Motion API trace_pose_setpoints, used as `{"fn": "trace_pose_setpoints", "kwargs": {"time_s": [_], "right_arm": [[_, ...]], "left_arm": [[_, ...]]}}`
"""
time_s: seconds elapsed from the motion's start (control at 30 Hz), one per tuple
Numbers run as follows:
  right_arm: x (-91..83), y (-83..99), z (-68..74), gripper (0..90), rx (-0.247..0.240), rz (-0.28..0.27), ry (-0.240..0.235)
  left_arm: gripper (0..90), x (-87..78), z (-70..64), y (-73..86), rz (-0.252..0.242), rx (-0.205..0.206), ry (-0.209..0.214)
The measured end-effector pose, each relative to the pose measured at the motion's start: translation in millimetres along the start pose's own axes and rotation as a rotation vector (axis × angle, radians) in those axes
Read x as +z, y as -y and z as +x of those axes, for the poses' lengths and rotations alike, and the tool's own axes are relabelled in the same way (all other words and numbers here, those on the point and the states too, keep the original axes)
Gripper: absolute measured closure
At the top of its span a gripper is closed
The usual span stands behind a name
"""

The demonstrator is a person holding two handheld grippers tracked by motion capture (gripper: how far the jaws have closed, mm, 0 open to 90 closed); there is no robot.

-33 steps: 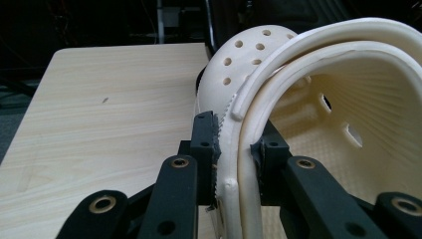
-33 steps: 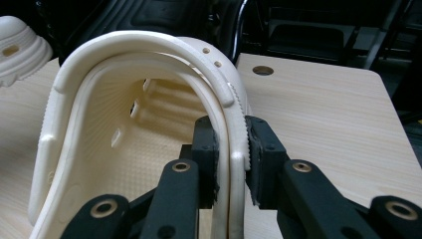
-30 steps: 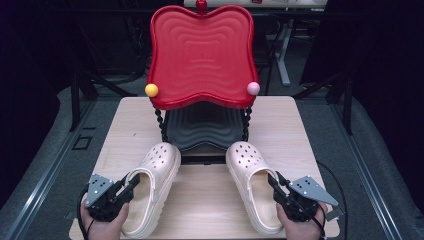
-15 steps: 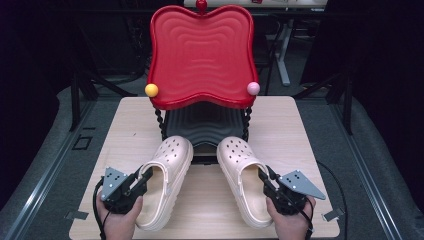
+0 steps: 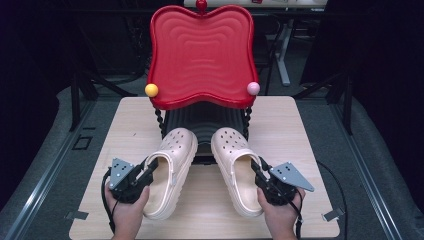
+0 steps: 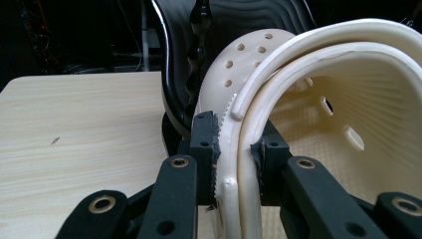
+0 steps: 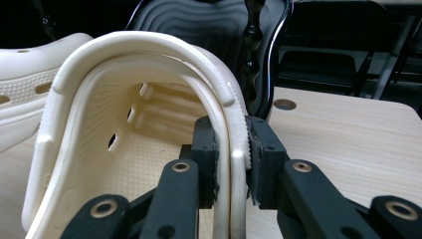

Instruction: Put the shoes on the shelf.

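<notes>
Pair of cream foam clogs, on wooden table [image 5: 125, 125], toes pointing at the black lower shelf [image 5: 205, 120] of a red-topped rack [image 5: 200, 55].

Left clog [image 5: 167, 170]: toe just at the shelf's front edge; outer side wall pinched between jaws of left gripper [image 5: 148, 168], clamped tight on the rim [image 6: 234, 149].

Right clog [image 5: 237, 167]: toe likewise at the shelf; outer side wall clenched in right gripper [image 5: 256, 167], jaws biting the rim [image 7: 234, 144].

Handling, judged: light, moulded foam; springy rather than stiff, wall likely to flex under a pinch. Matt, ribbed edge, so unlikely to slip. Not fragile. Best hold: thick rim near the heel opening, as now; avoid the loose heel strap, likely to swivel.
</notes>
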State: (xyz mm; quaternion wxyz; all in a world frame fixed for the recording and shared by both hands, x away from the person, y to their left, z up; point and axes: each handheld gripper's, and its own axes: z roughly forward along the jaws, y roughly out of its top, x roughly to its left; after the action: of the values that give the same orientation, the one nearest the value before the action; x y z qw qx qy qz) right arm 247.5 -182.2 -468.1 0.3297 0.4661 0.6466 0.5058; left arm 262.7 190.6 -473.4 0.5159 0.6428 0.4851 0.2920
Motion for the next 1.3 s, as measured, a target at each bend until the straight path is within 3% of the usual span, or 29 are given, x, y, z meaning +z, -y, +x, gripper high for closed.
{"fn": "trace_pose_setpoints", "kwargs": {"time_s": [0.23,0.47,0.67,0.9,1.3], "right_arm": [[11.4,-0.8,5.1,75.8,-0.009,-0.015,0.009],[20.6,-2.3,4.4,75.8,0.020,-0.020,0.010],[29.4,-2.4,8.9,75.8,0.008,-0.026,0.023],[39.4,-3.1,12.4,75.8,0.021,-0.037,0.034],[62.3,-5.7,18.0,75.3,0.021,-0.054,-0.002]], "left_arm": [[75.3,11.1,-4.6,-2.1,-0.008,0.001,0.003],[75.3,25.7,-6.8,-2.5,-0.012,-0.009,0.000],[75.3,35.1,-8.6,-3.1,-0.009,-0.018,-0.009],[75.3,42.3,-12.7,-6.0,-0.016,0.006,-0.024],[74.3,62.2,-19.1,-12.9,-0.037,0.029,-0.023]]}}
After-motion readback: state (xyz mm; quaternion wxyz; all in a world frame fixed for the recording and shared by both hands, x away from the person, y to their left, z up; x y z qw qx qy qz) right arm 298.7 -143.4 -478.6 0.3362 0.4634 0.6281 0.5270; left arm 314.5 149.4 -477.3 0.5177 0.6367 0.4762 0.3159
